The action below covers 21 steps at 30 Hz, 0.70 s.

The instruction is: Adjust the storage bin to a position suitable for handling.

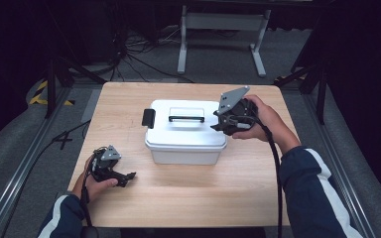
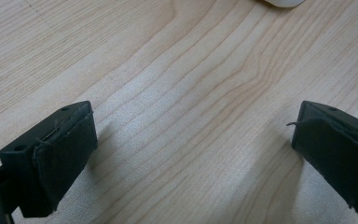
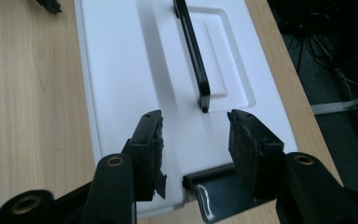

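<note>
Looking down from the high view: white box [image 1: 186, 131] at centre of the table [image 1: 188, 198], black handle [image 1: 186, 118] on its lid, black latch [image 1: 148, 118] at its left end. Left gripper [image 1: 127, 177] at lower left, resting low on the wood, well apart from the box. Right gripper [image 1: 218, 125] at the box's right end, above the lid.

Left gripper view: jaws wide apart, bare wood between.

Right gripper view: jaws partly parted over the lid, gripping nothing; handle end just beyond; second latch [image 3: 216, 193] at bottom centre.
</note>
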Each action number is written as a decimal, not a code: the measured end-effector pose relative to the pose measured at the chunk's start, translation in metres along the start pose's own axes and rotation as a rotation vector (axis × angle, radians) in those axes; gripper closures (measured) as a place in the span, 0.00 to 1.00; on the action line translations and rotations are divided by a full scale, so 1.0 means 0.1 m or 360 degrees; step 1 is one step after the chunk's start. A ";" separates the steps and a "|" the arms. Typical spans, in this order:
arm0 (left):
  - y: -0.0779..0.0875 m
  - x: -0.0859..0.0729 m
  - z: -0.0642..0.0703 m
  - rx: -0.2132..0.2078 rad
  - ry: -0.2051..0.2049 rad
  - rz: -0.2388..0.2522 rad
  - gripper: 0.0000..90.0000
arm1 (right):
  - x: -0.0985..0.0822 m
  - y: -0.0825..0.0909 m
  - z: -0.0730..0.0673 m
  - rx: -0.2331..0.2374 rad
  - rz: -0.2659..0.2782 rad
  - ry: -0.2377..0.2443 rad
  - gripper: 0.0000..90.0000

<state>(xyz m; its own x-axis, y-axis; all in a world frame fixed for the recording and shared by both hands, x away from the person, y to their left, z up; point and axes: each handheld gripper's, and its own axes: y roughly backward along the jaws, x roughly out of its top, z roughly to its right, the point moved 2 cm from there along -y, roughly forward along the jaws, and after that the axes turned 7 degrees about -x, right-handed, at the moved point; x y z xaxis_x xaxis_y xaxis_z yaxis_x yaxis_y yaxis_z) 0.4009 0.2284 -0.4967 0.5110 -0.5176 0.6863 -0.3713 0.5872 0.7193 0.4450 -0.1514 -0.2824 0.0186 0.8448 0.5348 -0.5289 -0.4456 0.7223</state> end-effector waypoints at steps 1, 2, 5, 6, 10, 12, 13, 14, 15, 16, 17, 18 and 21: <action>0.00 0.00 0.00 0.0000 0.0000 0.0000 0.00 | 0.03 -0.02 0.01 0.0005 -0.0006 0.0021 0.63; 0.00 0.00 0.00 -0.0001 -0.0001 0.0000 0.00 | 0.06 -0.04 0.02 0.0001 -0.0029 0.0025 0.63; 0.00 0.00 0.00 -0.0001 -0.0001 0.0000 0.00 | 0.14 -0.11 0.04 0.0011 -0.0056 0.0053 0.64; 0.00 0.00 0.00 -0.0002 -0.0002 0.0000 0.00 | 0.17 -0.13 0.05 0.0017 -0.0075 0.0058 0.64; 0.00 0.00 0.00 -0.0001 -0.0001 -0.0001 0.00 | 0.25 -0.21 0.07 0.0051 -0.0103 0.0101 0.66; 0.00 0.00 0.00 -0.0001 -0.0001 0.0000 0.00 | 0.27 -0.25 0.09 0.0062 -0.0127 0.0104 0.67; 0.00 0.00 0.00 -0.0001 -0.0001 0.0000 0.00 | 0.28 -0.27 0.09 0.0076 -0.0131 0.0105 0.67; 0.00 0.00 0.00 -0.0001 -0.0002 0.0000 0.00 | 0.28 -0.27 0.09 0.0076 -0.0131 0.0105 0.67; 0.00 0.00 0.00 -0.0001 -0.0003 0.0001 0.00 | 0.30 -0.31 0.11 0.0086 -0.0144 0.0106 0.69; 0.00 0.00 0.00 -0.0001 -0.0002 0.0001 0.00 | 0.31 -0.33 0.11 0.0084 -0.0153 0.0104 0.70; 0.00 0.00 0.00 -0.0001 -0.0002 0.0001 0.00 | 0.33 -0.35 0.10 0.0090 -0.0154 0.0115 0.71; 0.00 0.00 0.00 -0.0001 -0.0002 0.0001 0.00 | 0.34 -0.38 0.10 0.0099 -0.0166 0.0120 0.71; 0.00 0.00 0.00 -0.0001 -0.0003 0.0001 0.00 | 0.38 -0.45 0.08 0.0105 -0.0217 0.0133 0.75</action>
<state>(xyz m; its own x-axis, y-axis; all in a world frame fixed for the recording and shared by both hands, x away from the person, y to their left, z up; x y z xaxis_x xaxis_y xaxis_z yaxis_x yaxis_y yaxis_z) 0.4011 0.2284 -0.4967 0.5093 -0.5186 0.6868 -0.3710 0.5877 0.7190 0.4760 -0.1012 -0.2909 0.0145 0.9193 0.3933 -0.4693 -0.3411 0.8145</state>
